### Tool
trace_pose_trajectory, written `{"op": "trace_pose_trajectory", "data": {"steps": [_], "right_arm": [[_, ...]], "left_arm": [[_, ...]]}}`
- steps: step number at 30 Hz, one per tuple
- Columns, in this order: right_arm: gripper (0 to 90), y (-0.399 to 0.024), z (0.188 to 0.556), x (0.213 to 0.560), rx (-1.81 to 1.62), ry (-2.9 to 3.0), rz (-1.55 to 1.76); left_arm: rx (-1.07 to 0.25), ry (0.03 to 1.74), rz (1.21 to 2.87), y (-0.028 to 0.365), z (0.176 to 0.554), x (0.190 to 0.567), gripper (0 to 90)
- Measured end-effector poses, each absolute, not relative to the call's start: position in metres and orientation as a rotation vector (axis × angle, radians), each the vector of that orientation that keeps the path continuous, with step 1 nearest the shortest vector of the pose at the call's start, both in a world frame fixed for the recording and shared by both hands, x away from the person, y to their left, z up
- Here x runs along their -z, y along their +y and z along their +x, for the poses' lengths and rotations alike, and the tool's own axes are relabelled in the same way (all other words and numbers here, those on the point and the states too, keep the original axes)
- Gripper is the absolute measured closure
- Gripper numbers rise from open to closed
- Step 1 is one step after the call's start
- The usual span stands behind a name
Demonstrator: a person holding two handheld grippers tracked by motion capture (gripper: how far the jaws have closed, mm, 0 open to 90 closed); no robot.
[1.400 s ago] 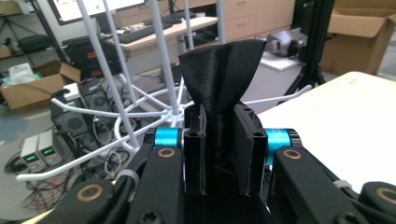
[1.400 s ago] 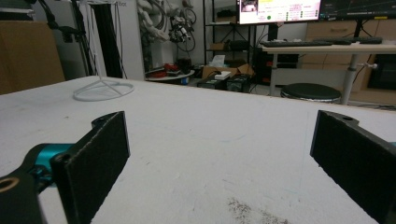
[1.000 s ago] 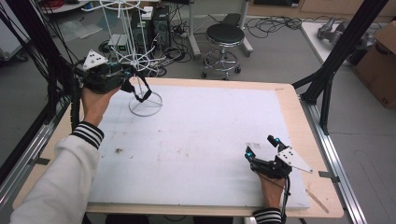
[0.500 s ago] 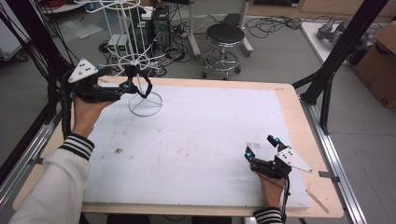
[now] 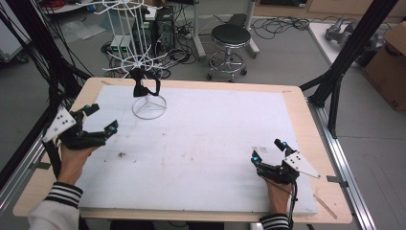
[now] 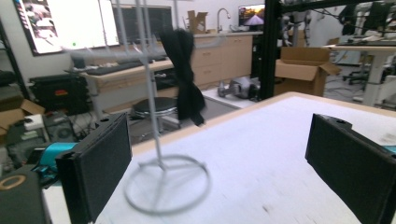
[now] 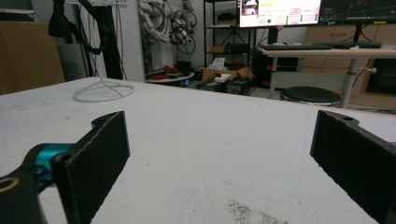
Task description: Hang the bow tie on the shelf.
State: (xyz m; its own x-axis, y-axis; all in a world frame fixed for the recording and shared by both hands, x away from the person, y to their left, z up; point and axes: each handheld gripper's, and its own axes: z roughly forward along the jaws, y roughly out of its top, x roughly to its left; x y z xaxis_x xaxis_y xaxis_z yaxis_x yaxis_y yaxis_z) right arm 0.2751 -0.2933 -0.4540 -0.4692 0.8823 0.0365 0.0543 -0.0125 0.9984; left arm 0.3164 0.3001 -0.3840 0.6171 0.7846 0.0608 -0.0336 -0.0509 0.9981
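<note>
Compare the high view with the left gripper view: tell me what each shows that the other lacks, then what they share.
High view alone: both hands, the right gripper open near the table's front right, the left gripper from outside, a stool on the floor. Left gripper view alone: lit monitors and a cardboard box behind. Both share the white wire stand with the black item hanging on it.

Your white mat (image 5: 206, 139) looks matt and slightly rough, speckled with dark smudges. The table (image 5: 297, 93) under it shows a pale wood-look edge. The wire stand (image 5: 149, 106) reads as thin white-coated metal, smooth. The black strap (image 6: 184, 70) hanging on it looks like soft matt cloth. Your left gripper (image 6: 224, 163) and right gripper (image 7: 219, 163) carry matt black pads (image 7: 100, 154) with a fine-grained texture, on glossy teal fittings.
</note>
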Motion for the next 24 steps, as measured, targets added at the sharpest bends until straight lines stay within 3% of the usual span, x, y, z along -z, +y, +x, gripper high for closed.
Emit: {"op": "trace_pose_trajectory", "data": {"steps": [13, 24], "right_arm": [[3.6, -0.292, 0.274, 0.454, -1.555, 1.594, 0.995], [3.6, -0.292, 0.275, 0.454, -1.545, 1.596, 0.990]], "left_arm": [[-0.673, 0.758, 1.420, 0.289, 0.302, 0.446, 8.0], [-0.716, 0.710, 1.406, 0.287, 0.295, 0.455, 8.8]]}}
